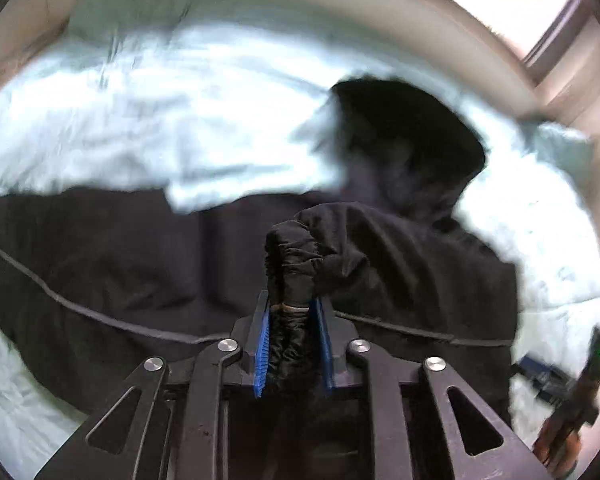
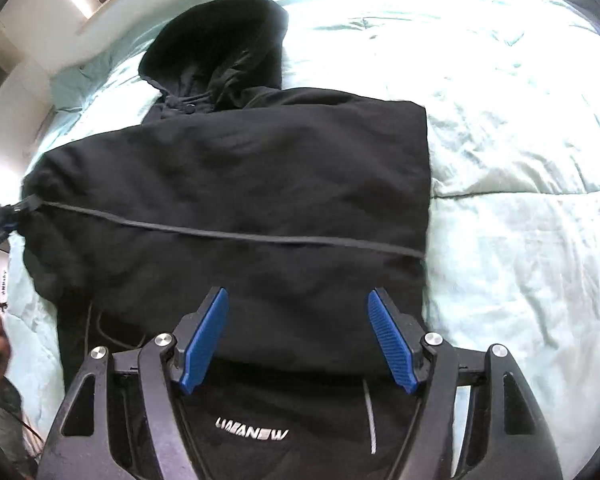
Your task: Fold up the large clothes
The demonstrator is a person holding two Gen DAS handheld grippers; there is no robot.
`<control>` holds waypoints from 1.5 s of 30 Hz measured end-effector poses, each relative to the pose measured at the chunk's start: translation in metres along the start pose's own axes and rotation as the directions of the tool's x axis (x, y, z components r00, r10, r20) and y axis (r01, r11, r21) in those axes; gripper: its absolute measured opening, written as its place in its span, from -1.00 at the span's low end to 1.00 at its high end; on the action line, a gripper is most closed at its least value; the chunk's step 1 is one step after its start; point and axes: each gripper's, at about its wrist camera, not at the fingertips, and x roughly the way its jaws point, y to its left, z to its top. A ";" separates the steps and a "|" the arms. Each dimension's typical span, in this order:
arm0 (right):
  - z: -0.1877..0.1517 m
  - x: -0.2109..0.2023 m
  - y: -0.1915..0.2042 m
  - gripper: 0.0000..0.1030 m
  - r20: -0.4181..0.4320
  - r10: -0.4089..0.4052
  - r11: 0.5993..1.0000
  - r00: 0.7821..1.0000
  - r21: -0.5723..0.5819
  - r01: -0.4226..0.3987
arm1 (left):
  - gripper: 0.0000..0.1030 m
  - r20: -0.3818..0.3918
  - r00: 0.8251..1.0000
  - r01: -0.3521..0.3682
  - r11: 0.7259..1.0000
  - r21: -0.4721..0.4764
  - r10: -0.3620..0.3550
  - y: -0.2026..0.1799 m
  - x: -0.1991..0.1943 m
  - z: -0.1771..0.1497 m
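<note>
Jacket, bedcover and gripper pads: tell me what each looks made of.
Jacket: black matte woven cloth, likely cotton or a blend; soft creases, no shine.
Bedcover: pale teal quilted fabric, slight sheen, puffy wrinkles.
Pads: blue ribbed rubber or plastic; which, unclear.

A bed [image 2: 520, 240] covered with a rumpled pale mint comforter [image 2: 500, 100] carries a black hooded jacket [image 2: 240, 180], which lies spread flat on it, hood [image 2: 220, 44] toward the wall side.

Black hooded jacket [image 2: 228, 184], folded, flat on bed
</note>
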 end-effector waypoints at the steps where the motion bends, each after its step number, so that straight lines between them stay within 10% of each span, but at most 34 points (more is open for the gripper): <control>1: 0.001 0.005 0.002 0.46 -0.006 -0.012 1.000 1.000 -0.007 0.012 | -0.46 -0.060 0.997 -0.051 0.999 0.008 0.052 0.008 0.020 -0.006; 4: 0.006 0.038 0.011 0.46 -0.042 -0.075 0.996 0.996 -0.049 0.072 | -0.32 -0.122 0.969 -0.208 0.975 0.079 0.216 0.019 0.066 -0.032; 9: 0.003 0.098 0.009 0.53 -0.171 -0.200 0.979 0.965 -0.057 0.193 | -0.15 -0.098 0.969 -0.222 0.974 0.039 0.225 0.021 0.070 -0.042; 13: 0.009 0.083 0.012 0.57 -0.164 -0.207 0.978 0.964 -0.065 0.199 | -0.11 0.066 0.962 -0.266 0.963 0.032 0.264 0.012 0.014 -0.038; 17: 0.016 0.039 0.035 0.57 -0.033 -0.139 0.986 0.990 -0.101 0.135 | 0.23 0.082 0.994 -0.080 0.989 0.121 0.070 -0.017 -0.010 -0.035; 22: 0.016 0.041 0.077 0.57 0.014 0.009 0.982 1.000 -0.191 -0.006 | 0.24 -0.067 0.995 0.086 0.991 0.107 -0.079 -0.051 0.051 -0.039; 26: 0.002 0.100 0.080 0.59 -0.156 -0.066 0.988 0.986 -0.150 0.042 | 0.24 -0.165 0.986 0.031 0.999 0.040 -0.024 -0.050 0.122 -0.061; 31: -0.002 0.109 0.085 0.70 -0.132 -0.101 0.980 0.986 -0.181 0.076 | 0.30 -0.165 0.985 -0.041 0.996 0.073 0.053 -0.068 0.129 -0.061; 45: -0.052 0.049 0.086 0.71 -0.111 -0.108 0.978 0.988 -0.192 0.086 | 0.31 -0.056 0.998 0.019 0.997 -0.079 -0.023 -0.006 0.015 -0.094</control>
